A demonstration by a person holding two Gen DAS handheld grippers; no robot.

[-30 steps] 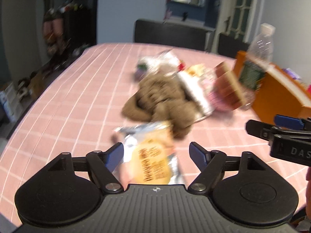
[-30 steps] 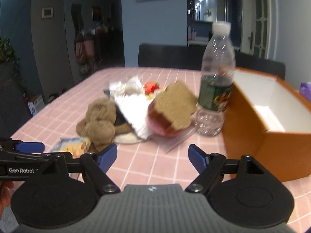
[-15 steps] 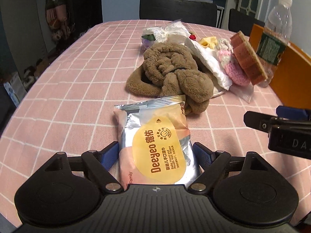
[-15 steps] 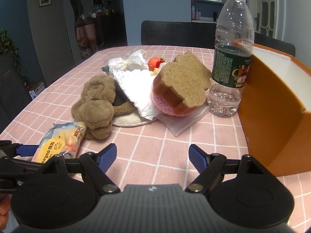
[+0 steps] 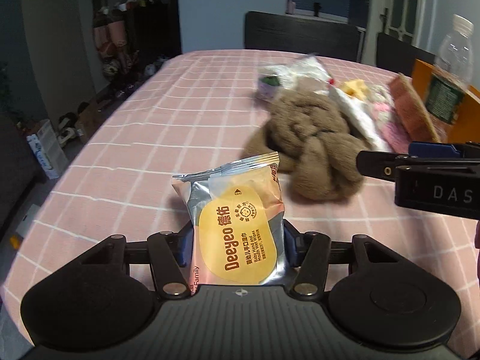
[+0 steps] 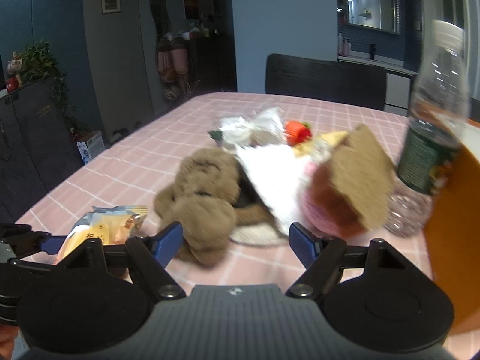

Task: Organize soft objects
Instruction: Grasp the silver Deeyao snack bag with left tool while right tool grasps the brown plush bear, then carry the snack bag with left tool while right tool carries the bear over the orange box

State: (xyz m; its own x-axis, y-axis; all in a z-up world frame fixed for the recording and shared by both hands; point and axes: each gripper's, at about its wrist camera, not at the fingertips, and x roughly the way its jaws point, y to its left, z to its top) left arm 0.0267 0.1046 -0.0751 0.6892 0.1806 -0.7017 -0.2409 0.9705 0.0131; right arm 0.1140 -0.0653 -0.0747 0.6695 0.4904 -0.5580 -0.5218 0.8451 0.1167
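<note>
Left gripper [image 5: 238, 247]: jaws just closing, pads now pressed on both sides of wet-wipes pack [image 5: 237, 225], near edge of pink checked counter [image 5: 135, 138]. Right gripper [image 6: 236, 241]: jaws spread, nothing between, just before brown plush toy [image 6: 204, 198]. Farther right: white cloth [image 6: 273, 177], water bottle [image 6: 432, 138], orange box [image 6: 453, 228].

Room's pretty dim, bluish walls gone murky. Ceiling spots glare in the mirror [image 6: 372, 6] at top right of the right wrist view. Both fisheyes bend the edges and go black at the corners. The wipes pack [image 5: 237, 228] is sharp up close, but the plush pile [image 6: 207, 201] and the bottle [image 6: 435, 111] are smeared with motion blur.
</note>
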